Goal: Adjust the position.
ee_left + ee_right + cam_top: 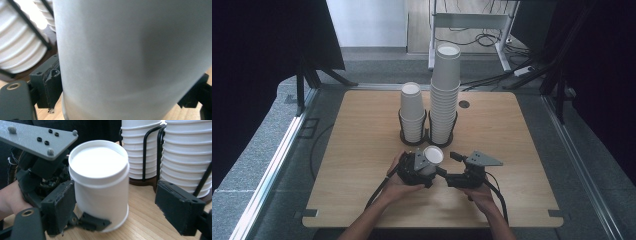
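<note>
I had the left gripper (428, 167) clamped on a single white paper cup (431, 159), its pads pressing both sides of the cup's wall. The cup sat tilted just above the wooden table (362, 150), near the middle of the near edge, in front of the two cup stacks. In the right gripper view the cup (100, 182) stood between my right gripper's (451, 165) jaws, but those stood apart, the far pad well clear of it. The shorter stack (412, 112) and the taller stack (445, 92) stood side by side in their black wire holders (402, 132), farther back.
</note>
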### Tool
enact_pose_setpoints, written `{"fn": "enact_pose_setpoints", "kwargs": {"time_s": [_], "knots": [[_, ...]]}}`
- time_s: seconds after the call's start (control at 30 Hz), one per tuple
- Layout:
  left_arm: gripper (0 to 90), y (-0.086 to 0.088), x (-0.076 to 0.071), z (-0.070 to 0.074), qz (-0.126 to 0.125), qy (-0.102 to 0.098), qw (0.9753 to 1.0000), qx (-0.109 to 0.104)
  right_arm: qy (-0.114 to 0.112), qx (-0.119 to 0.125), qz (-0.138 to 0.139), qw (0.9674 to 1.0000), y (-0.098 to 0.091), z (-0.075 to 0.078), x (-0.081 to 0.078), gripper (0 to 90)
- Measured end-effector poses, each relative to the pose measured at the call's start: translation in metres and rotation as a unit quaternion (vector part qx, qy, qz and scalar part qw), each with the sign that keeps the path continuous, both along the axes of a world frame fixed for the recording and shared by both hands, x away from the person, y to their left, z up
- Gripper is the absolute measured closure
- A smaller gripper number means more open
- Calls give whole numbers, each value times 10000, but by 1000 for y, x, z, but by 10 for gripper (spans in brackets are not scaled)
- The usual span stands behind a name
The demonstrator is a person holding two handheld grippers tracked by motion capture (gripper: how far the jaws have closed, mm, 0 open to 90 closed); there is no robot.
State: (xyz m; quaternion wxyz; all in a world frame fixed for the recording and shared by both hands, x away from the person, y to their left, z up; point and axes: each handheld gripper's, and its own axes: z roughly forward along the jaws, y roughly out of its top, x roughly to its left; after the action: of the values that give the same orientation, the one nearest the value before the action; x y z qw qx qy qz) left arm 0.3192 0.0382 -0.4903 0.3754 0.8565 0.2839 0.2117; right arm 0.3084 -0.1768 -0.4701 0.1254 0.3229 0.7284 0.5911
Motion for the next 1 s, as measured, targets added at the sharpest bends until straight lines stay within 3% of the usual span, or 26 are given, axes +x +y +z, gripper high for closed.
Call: {"fn": "enact_pose_setpoints", "kwargs": {"time_s": [0.27, 0.5, 0.8, 0.9, 1.0], "knots": [[125, -11, -6, -4, -248, 148, 9996, 42, 89, -35, 117, 9999, 9, -5, 1, 136], [123, -19, -11, -5, -420, 203, 9989, -17, 91, -125, 175, 9997, 17, -9, 0, 175], [92, -19, -10, -4, -403, 270, 9987, -147, 26, -130, 238, 9996, 16, -8, 0, 225], [47, -17, -10, -3, -404, 307, 9985, -198, 25, -158, 142, 9998, 14, -9, 2, 227], [37, -15, -9, -1, -369, 316, 9985, -268, 90, -38, 120, 9999, 11, -9, 3, 228]]}}
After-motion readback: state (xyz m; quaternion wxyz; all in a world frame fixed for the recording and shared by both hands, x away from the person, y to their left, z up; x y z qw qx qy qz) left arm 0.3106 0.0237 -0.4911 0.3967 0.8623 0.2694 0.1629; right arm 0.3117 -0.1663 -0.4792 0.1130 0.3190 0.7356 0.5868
